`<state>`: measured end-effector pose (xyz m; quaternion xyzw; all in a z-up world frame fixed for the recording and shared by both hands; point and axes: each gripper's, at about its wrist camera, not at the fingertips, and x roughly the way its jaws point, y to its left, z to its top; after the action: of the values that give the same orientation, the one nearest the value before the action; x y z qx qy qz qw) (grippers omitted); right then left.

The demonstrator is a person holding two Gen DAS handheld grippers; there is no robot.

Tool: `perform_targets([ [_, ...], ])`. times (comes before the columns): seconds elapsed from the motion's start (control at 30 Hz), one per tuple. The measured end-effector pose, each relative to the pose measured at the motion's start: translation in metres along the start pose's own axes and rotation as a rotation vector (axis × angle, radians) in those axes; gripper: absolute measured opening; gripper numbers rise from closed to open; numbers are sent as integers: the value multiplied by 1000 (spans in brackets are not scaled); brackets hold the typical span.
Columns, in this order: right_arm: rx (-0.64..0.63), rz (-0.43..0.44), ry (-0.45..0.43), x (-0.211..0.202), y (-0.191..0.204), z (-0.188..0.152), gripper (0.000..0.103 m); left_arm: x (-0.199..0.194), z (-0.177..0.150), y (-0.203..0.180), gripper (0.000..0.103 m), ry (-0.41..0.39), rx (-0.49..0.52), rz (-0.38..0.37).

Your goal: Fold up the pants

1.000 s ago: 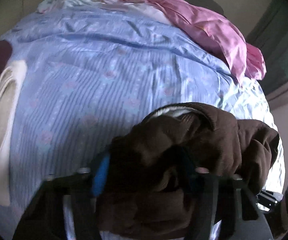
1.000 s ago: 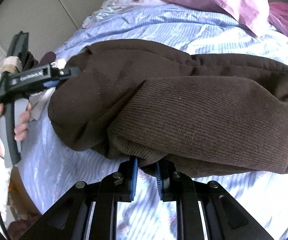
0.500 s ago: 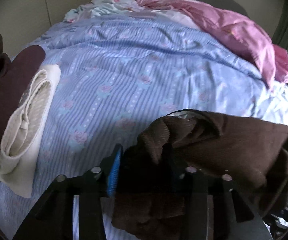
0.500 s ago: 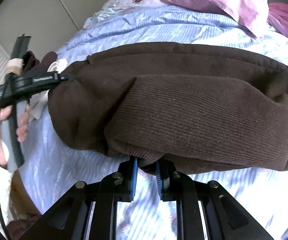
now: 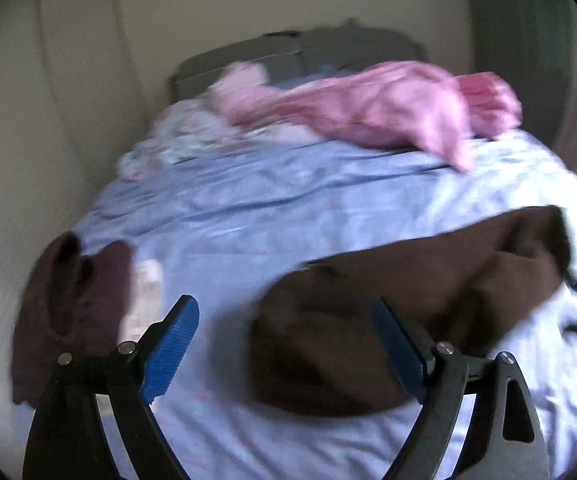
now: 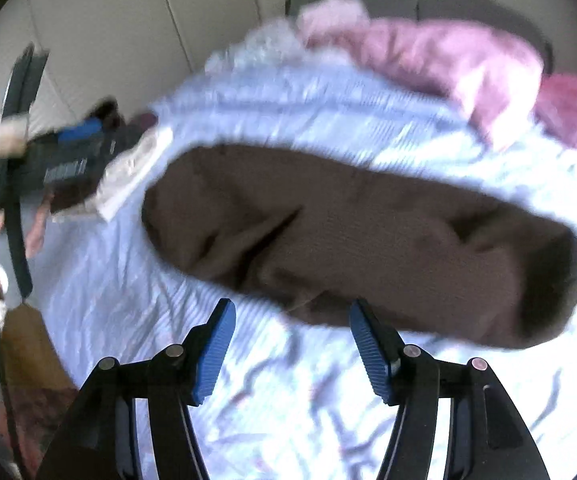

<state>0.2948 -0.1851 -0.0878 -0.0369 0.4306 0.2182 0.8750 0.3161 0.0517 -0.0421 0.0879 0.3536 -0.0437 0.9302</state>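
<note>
Brown pants [image 6: 368, 240] lie bundled on the blue striped bedsheet [image 5: 288, 200], let go by both claws.
Left gripper [image 5: 284, 344] and right gripper [image 6: 290, 344] have jaws opening, nothing between them; the knit looks thick, soft, floppy, though blur hides detail; probably best pinched at the ribbed near edge.

The dark brown, thick, ribbed-knit pants [image 6: 368, 240] lie folded into a long, bulky bundle across the pale blue striped bed sheet [image 5: 288, 208]. The bundle runs from left to right, rumpled and creased at its left end, with the knit fabric doubled over itself. Nothing grips it; it rests flat on the bed.
</note>
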Motion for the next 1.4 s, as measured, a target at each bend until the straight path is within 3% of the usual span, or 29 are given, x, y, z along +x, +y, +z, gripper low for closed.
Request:
perform_targets([
  [0.03, 8, -17, -26, -9, -7, 2, 61, -6, -1, -14, 89, -4, 21, -56],
  [0.13, 68, -108, -118, -38, -49, 9, 61, -12, -4, -54, 89, -2, 94, -130],
  [0.33, 248, -215, -166, -58, -143, 2, 61, 8, -17, -133, 88, 44, 246, -162],
  [0.47, 339, -247, -156, -52, -187, -14, 61, 23, -32, -155, 84, 133, 209, -176],
  [0.63, 389, -217, -141, -39, -206, -31, 61, 46, -48, -161, 81, 190, 109, -132],
  [0.8, 423, -205, -136, -25, -214, -40, 61, 50, -57, -174, 81, 184, 138, -120],
  [1.13, 584, -103, -47, 15, -247, -51, 60, 71, -58, -180, 79, 140, 126, 39],
  [1.17, 597, -92, -24, 21, -248, -51, 58, 74, -59, -179, 79, 143, 120, 47],
  [1.23, 612, -102, -15, 25, -249, -52, 34, 78, -60, -178, 78, 152, 116, 58],
  [1.33, 599, -96, -82, 10, -245, -50, 24, 79, -63, -180, 78, 160, 127, 66],
  [1.4, 525, -167, -135, -8, -237, -40, 23, 80, -66, -185, 78, 167, 149, 76],
])
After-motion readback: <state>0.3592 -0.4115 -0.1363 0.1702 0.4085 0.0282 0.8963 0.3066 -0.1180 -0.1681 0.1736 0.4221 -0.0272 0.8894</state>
